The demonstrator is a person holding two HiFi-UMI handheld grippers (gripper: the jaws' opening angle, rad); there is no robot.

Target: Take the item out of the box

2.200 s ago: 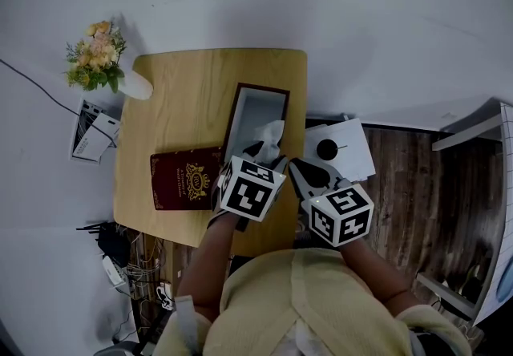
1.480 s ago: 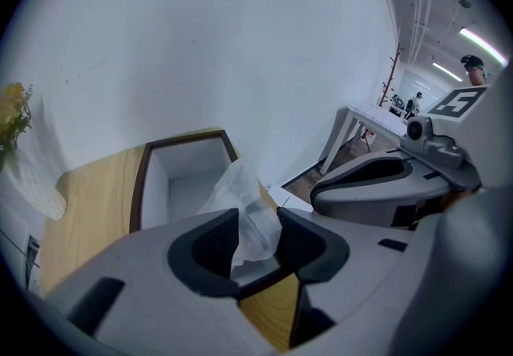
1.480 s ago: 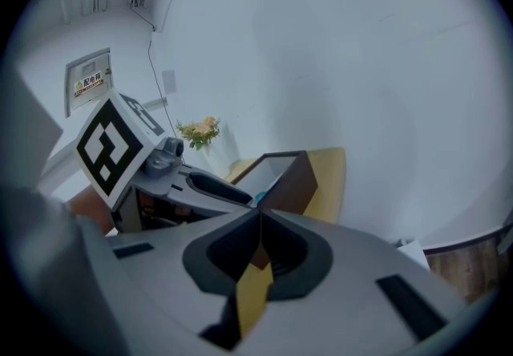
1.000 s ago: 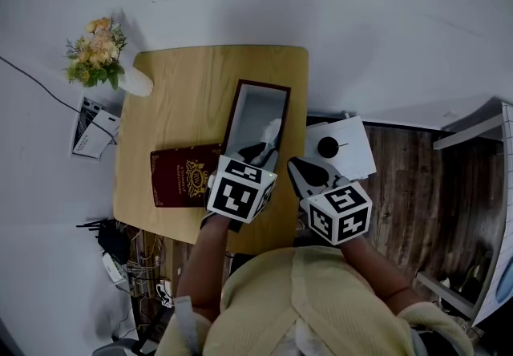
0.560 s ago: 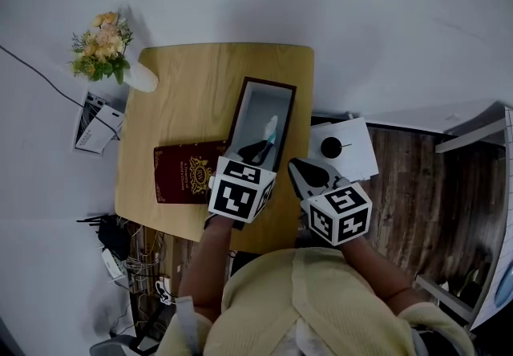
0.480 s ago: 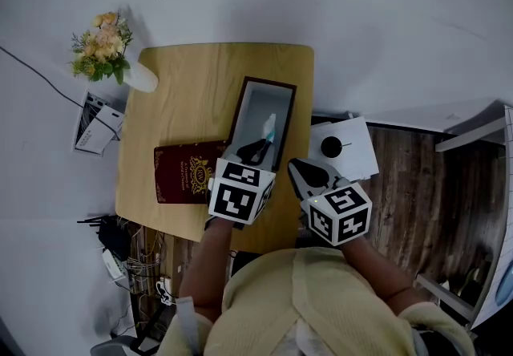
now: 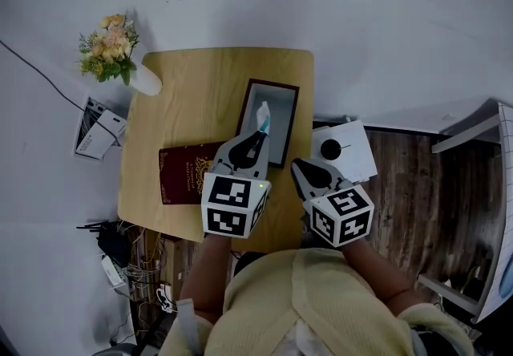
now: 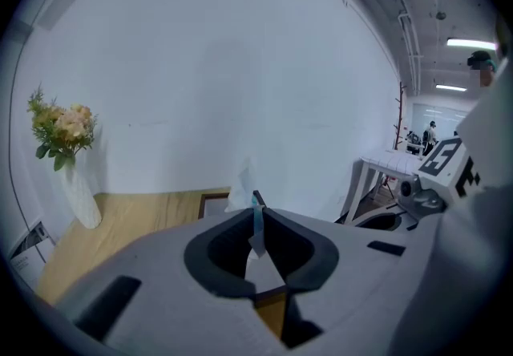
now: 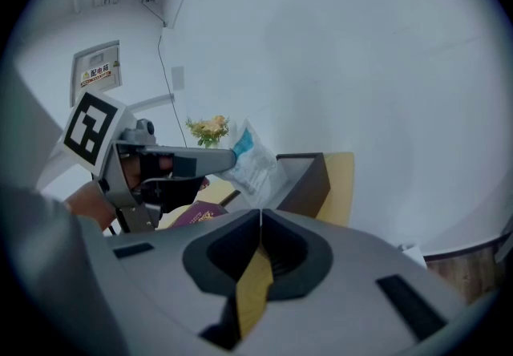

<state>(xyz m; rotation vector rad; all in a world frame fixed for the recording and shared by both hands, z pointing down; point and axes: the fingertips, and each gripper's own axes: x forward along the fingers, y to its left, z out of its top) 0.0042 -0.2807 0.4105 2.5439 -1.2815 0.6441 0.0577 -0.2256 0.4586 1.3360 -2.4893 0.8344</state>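
A dark-rimmed open box (image 7: 290, 123) lies on the wooden table (image 7: 184, 98). My left gripper (image 7: 258, 135) hangs above the box's near end; its jaws are closing, with a small white packet with a blue strip (image 7: 262, 115) pinched between them. In the left gripper view the packet (image 8: 255, 224) stands up between the fingertips. The right gripper view shows the packet (image 9: 252, 160) held above the box (image 9: 309, 178). My right gripper (image 7: 296, 165) is shut and empty, off the table's right edge.
The dark red lid with a gold crest (image 7: 186, 173) lies left of the box. A white vase of flowers (image 7: 112, 48) stands at the table's far left corner. White sheets with a black object (image 7: 343, 150) lie on the floor at right.
The left gripper closed on the packet inside the box and has risen with it; the packet now hangs above the box. The right gripper has stayed put.
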